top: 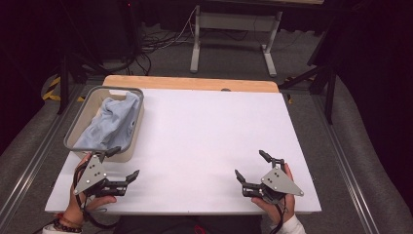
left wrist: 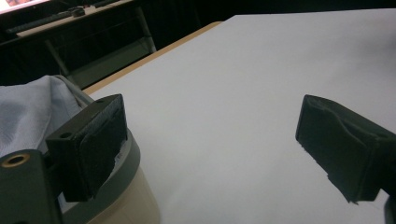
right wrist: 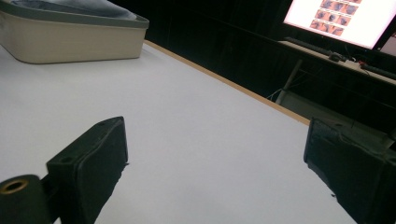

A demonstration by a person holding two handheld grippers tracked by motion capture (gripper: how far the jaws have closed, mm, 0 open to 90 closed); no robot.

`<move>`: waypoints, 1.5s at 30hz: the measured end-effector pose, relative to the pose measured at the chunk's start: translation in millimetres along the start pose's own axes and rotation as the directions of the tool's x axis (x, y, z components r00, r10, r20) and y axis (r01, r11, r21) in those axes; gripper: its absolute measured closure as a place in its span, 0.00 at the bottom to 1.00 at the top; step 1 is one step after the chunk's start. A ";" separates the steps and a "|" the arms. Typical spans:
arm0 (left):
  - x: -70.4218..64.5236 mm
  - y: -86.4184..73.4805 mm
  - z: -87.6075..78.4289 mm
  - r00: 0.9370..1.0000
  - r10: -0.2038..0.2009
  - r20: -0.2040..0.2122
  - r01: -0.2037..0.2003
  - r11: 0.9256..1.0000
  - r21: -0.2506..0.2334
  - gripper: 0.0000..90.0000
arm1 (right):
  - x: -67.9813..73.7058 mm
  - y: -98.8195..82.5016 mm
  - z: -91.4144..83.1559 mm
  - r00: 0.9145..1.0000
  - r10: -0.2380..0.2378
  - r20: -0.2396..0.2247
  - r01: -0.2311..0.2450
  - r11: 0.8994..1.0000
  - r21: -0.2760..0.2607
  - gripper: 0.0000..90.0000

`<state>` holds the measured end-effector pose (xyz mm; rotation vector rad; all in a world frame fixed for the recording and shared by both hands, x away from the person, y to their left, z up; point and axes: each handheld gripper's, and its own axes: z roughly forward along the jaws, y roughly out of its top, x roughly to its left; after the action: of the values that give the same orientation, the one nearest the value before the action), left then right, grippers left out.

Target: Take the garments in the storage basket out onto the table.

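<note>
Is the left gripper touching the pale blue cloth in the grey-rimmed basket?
Apart. In the high view, the left gripper sits at the near end of the basket, its open jaws short of the cloth.

White table (top: 204,141), lit monitor (right wrist: 341,21) behind, cables (top: 156,41) on grey floor

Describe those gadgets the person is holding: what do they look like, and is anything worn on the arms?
Each hand holds a black two-jaw tool. The left gripper and the right gripper both carry a grey three-cornered plate on top, dotted with small holes. The jaws end in blocky black pads. A black cable trails from each. The left wrist wears beaded bracelets; white sleeve cuffs show.
</note>
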<state>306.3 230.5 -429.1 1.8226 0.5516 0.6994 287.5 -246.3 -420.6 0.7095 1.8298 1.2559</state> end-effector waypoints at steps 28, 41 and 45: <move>35.5 23.7 -13.1 0.996 -0.009 -0.090 0.013 0.999 0.037 0.13 | -0.6 -0.3 3.3 1.000 -0.001 -0.005 0.001 1.000 0.023 0.09; 74.1 31.3 -1.7 0.988 -0.018 -0.154 0.046 0.983 0.180 0.16 | -1.2 -1.3 4.0 1.000 0.004 0.002 -0.004 0.999 0.033 0.09; 87.0 37.0 4.0 0.989 -0.022 -0.145 0.053 0.975 0.216 0.17 | 0.0 -1.8 4.5 1.000 0.001 -0.002 -0.001 0.999 0.037 0.09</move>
<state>373.5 272.9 -377.7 1.9705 0.7813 0.7707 291.2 -244.7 -423.1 0.7296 1.8594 1.2263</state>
